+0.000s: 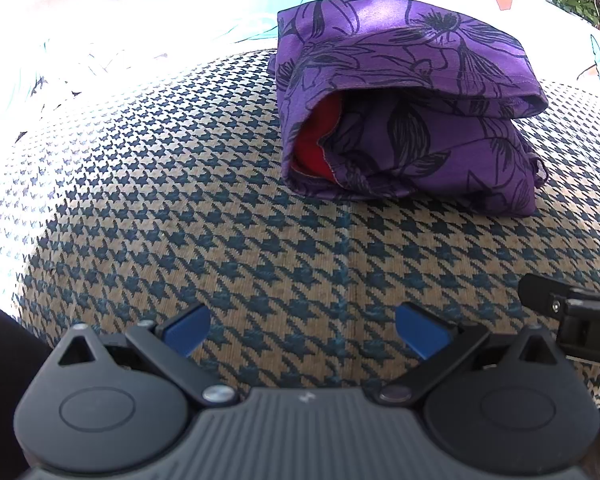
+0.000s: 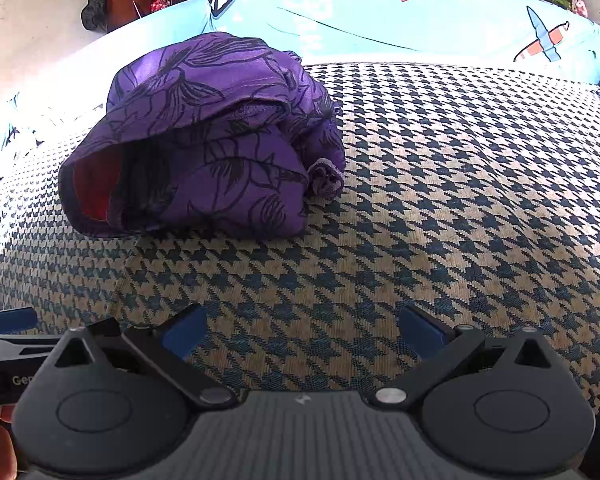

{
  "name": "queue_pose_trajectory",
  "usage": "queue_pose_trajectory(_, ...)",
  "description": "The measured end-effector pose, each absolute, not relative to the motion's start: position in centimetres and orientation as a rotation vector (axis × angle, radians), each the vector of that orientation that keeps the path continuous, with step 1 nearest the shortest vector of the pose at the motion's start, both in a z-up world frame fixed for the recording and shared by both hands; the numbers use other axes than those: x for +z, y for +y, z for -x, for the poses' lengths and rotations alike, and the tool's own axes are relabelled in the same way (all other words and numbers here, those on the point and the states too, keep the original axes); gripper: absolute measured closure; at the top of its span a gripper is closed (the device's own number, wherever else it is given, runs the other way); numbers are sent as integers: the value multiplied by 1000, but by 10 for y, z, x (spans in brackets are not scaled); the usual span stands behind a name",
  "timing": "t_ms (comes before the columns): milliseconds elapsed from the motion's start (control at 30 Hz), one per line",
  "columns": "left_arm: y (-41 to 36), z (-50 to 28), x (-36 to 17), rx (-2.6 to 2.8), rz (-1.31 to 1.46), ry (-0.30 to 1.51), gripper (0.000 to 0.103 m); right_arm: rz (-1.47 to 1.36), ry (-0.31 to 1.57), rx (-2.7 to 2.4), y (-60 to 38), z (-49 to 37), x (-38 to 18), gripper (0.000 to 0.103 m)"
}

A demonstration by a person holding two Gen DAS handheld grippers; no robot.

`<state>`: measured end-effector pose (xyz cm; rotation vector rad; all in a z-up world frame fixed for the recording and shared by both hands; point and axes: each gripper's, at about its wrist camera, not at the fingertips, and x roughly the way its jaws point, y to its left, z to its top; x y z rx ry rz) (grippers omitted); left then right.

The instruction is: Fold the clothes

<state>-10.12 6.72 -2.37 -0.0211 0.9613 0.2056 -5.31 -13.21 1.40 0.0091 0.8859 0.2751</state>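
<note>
Your purple floral-print garment with black line drawings (image 1: 412, 92) sits folded in a thick bundle, red lining showing at its open end | long axis runs left-right across your houndstooth-patterned blue-and-tan cushion (image 1: 220, 220) | your left gripper (image 1: 303, 334) released, empty | your right gripper (image 2: 303, 334) released, empty, both short of the bundle

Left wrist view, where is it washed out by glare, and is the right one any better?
Left wrist view: the sheet at upper left is blown out white, the purple garment stays sharp. Right wrist view: glare only at the left edge, the sheet keeps its blue.
</note>
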Motion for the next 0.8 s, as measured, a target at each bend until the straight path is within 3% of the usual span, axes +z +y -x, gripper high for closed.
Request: queue_pose_trajectory(800, 68, 103, -26, 211, 22, 963, 0, -8, 882, 267, -133, 53, 17, 0)
